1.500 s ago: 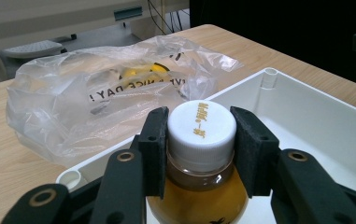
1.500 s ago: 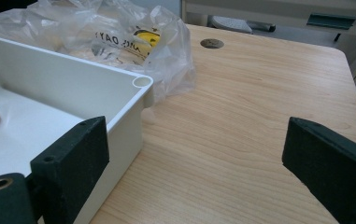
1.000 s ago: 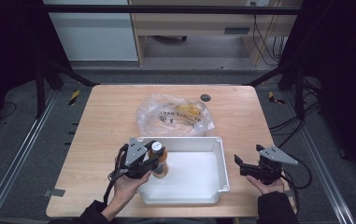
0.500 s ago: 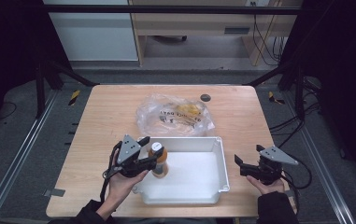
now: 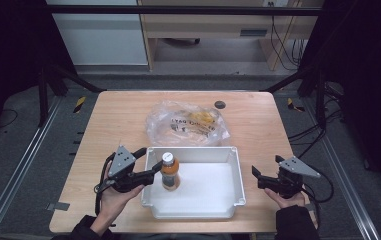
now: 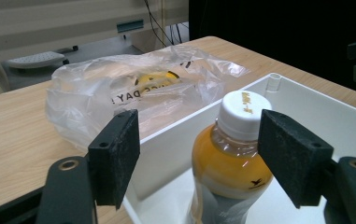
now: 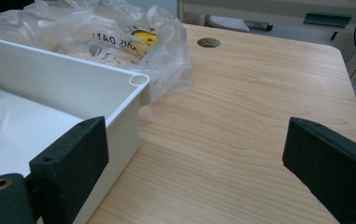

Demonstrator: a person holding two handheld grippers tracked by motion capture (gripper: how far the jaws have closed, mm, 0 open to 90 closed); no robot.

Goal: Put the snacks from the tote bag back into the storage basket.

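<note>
The small clear plastic bottle of orange drink with a white cap [image 5: 169, 171] stands upright at the left end of the white rectangular plastic tub [image 5: 235, 172]. The left gripper [image 6: 199, 156] has just opened — pads clear of the bottle, which stands between them — so placement looks complete. The right gripper [image 5: 256, 175] rests released beside the tub; beyond lies a crumpled clear plastic bag [image 5: 185, 123].

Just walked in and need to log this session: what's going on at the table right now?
A person holds a hand-held gripper in each hand. The left hand-held gripper has just been opening around a bottle of orange drink, which stands upright in the white bin; its pads sit either side of the cap without touching. The right hand-held gripper waits open beside the bin, holding nothing. A clear plastic bag with more items lies behind the bin.
</note>
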